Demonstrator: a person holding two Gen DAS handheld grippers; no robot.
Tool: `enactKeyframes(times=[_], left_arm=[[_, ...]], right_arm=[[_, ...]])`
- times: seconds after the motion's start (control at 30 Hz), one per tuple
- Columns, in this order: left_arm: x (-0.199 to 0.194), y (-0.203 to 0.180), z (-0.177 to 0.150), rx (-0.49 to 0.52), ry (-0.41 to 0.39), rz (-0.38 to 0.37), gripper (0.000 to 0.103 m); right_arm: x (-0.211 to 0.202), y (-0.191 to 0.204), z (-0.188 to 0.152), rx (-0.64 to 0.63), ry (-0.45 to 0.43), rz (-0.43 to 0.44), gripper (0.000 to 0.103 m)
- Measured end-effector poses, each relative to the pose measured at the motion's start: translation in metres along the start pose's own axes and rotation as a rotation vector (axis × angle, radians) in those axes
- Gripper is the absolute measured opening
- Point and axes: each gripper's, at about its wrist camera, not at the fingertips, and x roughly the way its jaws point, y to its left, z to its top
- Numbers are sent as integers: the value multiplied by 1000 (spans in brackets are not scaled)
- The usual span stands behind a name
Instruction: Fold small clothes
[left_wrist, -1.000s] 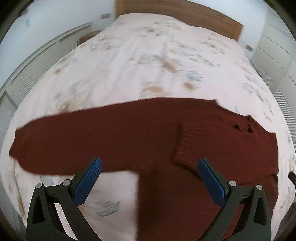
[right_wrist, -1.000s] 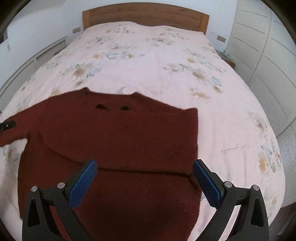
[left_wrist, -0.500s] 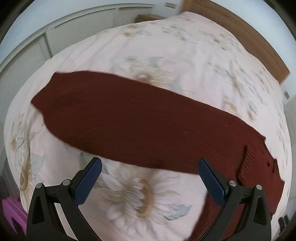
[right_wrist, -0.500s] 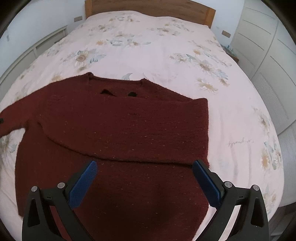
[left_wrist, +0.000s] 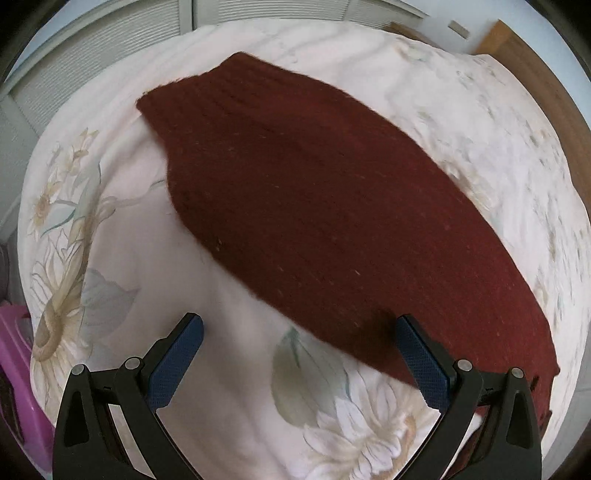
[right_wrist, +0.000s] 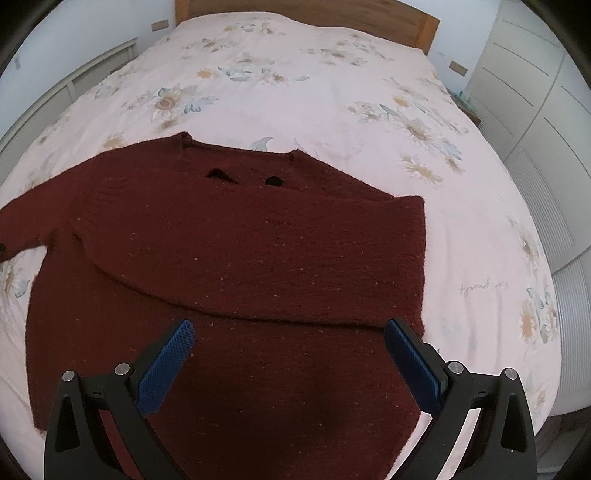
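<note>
Lying flat on the bed (right_wrist: 369, 110), the maroon sweater (right_wrist: 240, 258) stretches its unfolded sleeve (left_wrist: 314, 206) diagonally ahead of the nearer left tongs (left_wrist: 299, 354); both left and right tongs (right_wrist: 288, 358) gape, empty.

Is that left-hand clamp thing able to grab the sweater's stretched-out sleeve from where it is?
Probably yes. The left gripper has its jaws open and empty, and the sleeve lies flat on the bedspread just ahead, with nothing between them.

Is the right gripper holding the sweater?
No, the right gripper is open above the sweater, its jaws wide apart and clamping nothing.
</note>
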Motion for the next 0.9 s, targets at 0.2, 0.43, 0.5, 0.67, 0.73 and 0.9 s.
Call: enactKeyframes(times=[0.2,0.43,0.5,0.67,0.73,0.9], left_arm=[[3,9,-1,37,5,5,102],[-9,7,-2,115,-38,-22,56],[-15,11,-3,114,-60,-37,41],[-28,18,0,135,-49,-88,13],[-37,13,2,171,-68,-86,11],[-66,-9,-8,278,-123,-69,10]], right_arm=[[3,-1,-2,5,10,-4,103],[2,-5,1,6,9,-2,103],[0,-6,2,11,3,-1,103],[-1,-6,1,8,1,-1,103],[-2,-6,0,10,2,0,103],[-3,-6,-1,14,-3,10,103]])
